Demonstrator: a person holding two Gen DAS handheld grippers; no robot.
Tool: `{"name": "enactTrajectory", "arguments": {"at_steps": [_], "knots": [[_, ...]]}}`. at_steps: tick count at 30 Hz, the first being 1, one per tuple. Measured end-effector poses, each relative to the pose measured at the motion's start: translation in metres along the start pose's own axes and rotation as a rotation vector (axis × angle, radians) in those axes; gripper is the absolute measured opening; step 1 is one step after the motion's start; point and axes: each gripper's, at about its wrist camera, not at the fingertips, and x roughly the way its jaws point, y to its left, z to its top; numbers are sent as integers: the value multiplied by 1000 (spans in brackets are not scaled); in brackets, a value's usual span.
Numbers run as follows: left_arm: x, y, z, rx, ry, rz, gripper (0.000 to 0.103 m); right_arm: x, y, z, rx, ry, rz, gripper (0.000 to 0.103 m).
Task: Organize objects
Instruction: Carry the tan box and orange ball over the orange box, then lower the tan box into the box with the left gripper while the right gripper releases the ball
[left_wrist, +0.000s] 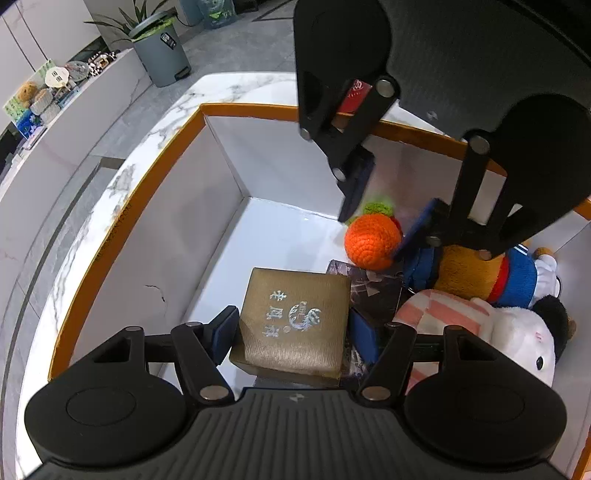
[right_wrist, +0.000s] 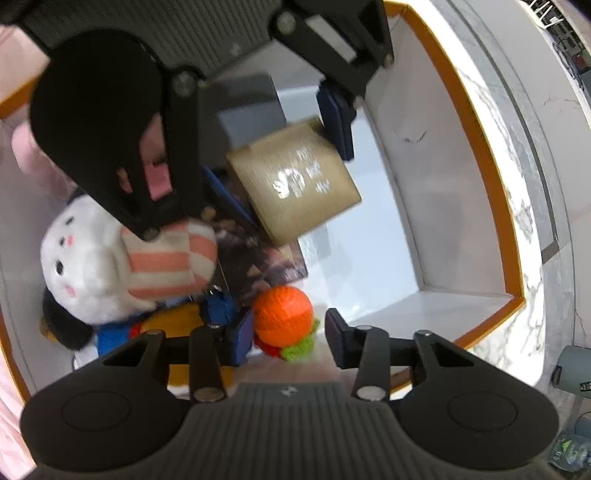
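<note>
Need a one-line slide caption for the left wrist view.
Left tongs straddle gold box inside orange-rimmed bin; right tongs at crochet orange.

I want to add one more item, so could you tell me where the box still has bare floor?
The white floor of the big box is free between its left wall, the far corner and the gold box. The right side is crowded with the knitted orange and plush toys.

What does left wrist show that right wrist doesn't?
Left wrist only: grey pedal bin with a plant behind it, a cluttered counter, a red packet beyond the box rim.

Right wrist only: the white plush's face.

Both: the orange-rimmed box, gold carton between the left tool's pads, crocheted orange at the right tool.
</note>
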Motion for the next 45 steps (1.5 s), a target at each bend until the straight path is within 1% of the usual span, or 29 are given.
{"name": "enactTrajectory", "arguments": {"at_steps": [2, 6, 9, 10, 11, 12, 14, 15, 19, 21, 26, 31, 33, 35, 37, 38, 39, 40, 41, 42, 45], "knots": [[1, 2, 0, 2, 26, -11, 77, -3, 4, -1, 6, -31, -9, 25], [2, 6, -6, 0, 74, -37, 77, -8, 7, -1, 27, -77, -28, 24], [1, 6, -12, -6, 79, -37, 77, -12, 10, -4, 24, -102, -38, 24], [1, 6, -14, -9, 77, -33, 74, -13, 10, -5, 26, -105, -40, 24], [-1, 6, -16, -13, 71, -31, 73, -13, 11, -6, 25, -106, -44, 24], [-3, 7, -17, -20, 63, -38, 70, -14, 12, -7, 24, -108, -51, 24], [-9, 8, -18, -30, 49, -41, 70, -16, 14, -10, 26, -114, -72, 24], [-12, 8, -17, -26, 37, -29, 70, -17, 14, -11, 29, -122, -81, 24], [-20, 13, 2, -34, -21, 9, 68, -26, 11, -15, 45, -149, -123, 24], [-17, 15, 14, -17, -30, 26, 67, -28, 9, -16, 45, -160, -135, 24], [0, 14, 34, 24, -58, 7, 67, -35, 11, -19, 38, -146, -163, 24], [9, 14, 38, 61, -128, -20, 67, -39, 17, -24, 26, -126, -177, 25], [18, 16, 41, 58, -130, -35, 67, -41, 19, -25, 34, -134, -177, 25], [20, 15, 42, 62, -144, -32, 67, -42, 23, -24, 20, -129, -187, 26], [24, 15, 44, 76, -130, -33, 68, -40, 27, -23, -9, -112, -208, 26], [24, 14, 43, 81, -128, -36, 68, -40, 29, -23, -19, -110, -214, 26], [25, 16, 44, 87, -134, -34, 72, -40, 31, -22, -24, -108, -218, 27], [22, 16, 43, 90, -136, -23, 78, -40, 33, -22, -29, -107, -224, 27], [20, 16, 42, 90, -135, -12, 80, -40, 35, -21, -34, -107, -230, 30], [19, 16, 41, 88, -130, 0, 83, -41, 37, -21, -41, -114, -236, 36], [8, 18, 33, 89, -117, 32, 84, -48, 43, -21, -54, -136, -253, 43]]}}
